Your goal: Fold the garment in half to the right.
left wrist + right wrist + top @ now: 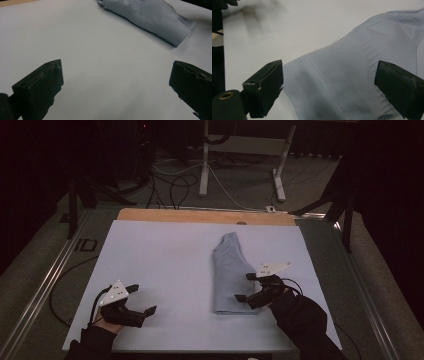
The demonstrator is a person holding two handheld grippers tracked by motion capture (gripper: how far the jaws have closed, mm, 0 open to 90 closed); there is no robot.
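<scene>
One garment (231,272) is lying on the white sheet (165,270) that is covering the table, a little right of the middle, already folded into a narrow strip. A further fold seems to be left — that is my judgement. The right gripper (243,287) is hovering over its near end with jaws spread wide, grasping nothing. The left gripper (141,298) is waiting well apart, also released. Two grippers, one garment, one sheet.

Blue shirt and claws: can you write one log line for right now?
garment: folded blue shirt flat on white table | right claw: open, over shirt's near end | left claw: open, over bare table
</scene>
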